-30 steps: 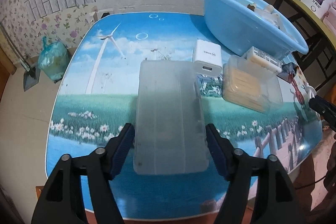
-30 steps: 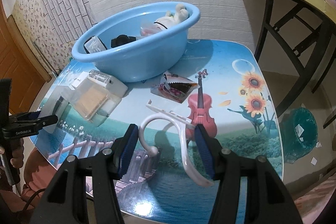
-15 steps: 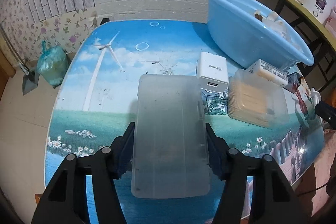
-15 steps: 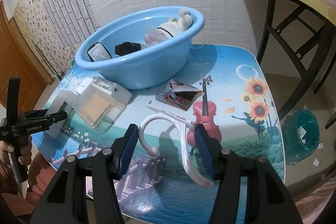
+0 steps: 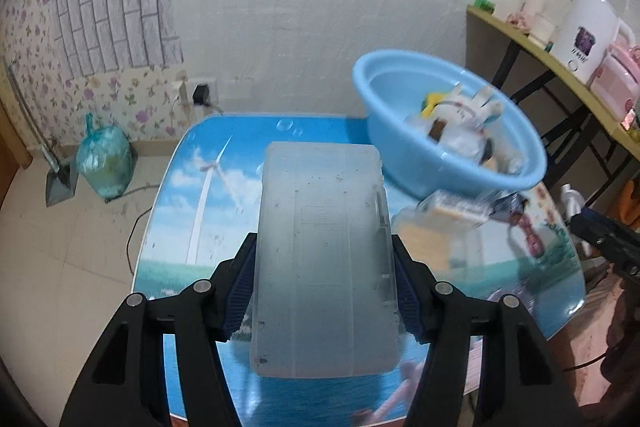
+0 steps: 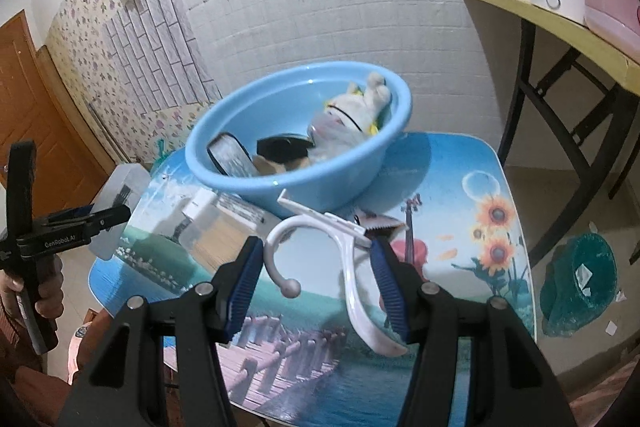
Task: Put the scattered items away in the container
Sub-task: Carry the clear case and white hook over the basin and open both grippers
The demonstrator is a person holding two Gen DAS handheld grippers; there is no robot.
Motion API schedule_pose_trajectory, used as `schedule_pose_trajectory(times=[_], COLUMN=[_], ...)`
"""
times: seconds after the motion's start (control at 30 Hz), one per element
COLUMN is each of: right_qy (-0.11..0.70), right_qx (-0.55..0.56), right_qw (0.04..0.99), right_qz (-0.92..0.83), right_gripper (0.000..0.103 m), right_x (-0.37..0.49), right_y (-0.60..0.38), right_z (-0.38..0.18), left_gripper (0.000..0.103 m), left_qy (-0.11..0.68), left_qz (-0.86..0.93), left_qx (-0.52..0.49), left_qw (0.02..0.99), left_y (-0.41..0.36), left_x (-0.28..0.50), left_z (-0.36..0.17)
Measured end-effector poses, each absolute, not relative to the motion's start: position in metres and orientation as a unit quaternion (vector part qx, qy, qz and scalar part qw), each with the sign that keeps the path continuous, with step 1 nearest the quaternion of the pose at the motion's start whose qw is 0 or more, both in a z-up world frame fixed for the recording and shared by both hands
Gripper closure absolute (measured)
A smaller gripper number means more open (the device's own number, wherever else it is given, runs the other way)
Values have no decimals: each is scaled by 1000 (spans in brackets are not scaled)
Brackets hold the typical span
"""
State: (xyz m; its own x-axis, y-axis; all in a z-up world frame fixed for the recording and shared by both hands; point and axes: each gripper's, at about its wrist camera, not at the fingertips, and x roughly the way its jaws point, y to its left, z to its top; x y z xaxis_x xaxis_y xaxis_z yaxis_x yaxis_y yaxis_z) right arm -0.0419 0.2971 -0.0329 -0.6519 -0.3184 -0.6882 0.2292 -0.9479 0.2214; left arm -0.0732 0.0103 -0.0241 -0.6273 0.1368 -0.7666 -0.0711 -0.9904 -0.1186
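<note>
a frosted translucent rectangular plastic box (image 5: 324, 259) is clamped between the left gripper (image 5: 325, 287) pads, held up over the scenery-print table (image 5: 192, 195). a white plastic hook-shaped hanger (image 6: 344, 259) is pinched in the right gripper (image 6: 316, 283), off the tabletop. the round light blue plastic basin (image 6: 240, 179) is seen just behind, already holding a white plush toy (image 6: 356, 107).
</note>
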Motion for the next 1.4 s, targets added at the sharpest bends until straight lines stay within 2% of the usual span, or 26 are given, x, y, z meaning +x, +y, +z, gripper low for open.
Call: schedule_pose_trajectory(times=[0.53,1.2,1.27,1.4], right_qy=[-65,-45,-48,-42], right_qx=[365,352,356,365], right_qw=[162,198,198,181], right_qz=[-914,-914,-912,-912], right_gripper=[48,48,48,47], right_x=[-63,-138,-149,-161], right_y=[301,277,278,276], right_z=[-13,-11,-16,-20], left_gripper=[42,41,41,29], left_qy=[-22,-8,-7,-19], left_qz=[909,899,898,899], left_qx=[-405,-411,-414,-408], left_qw=[97,150,152,156], left_y=[46,98,101,99], left_x=[-100,-179,-184,-187], left_z=[9,6,2,1])
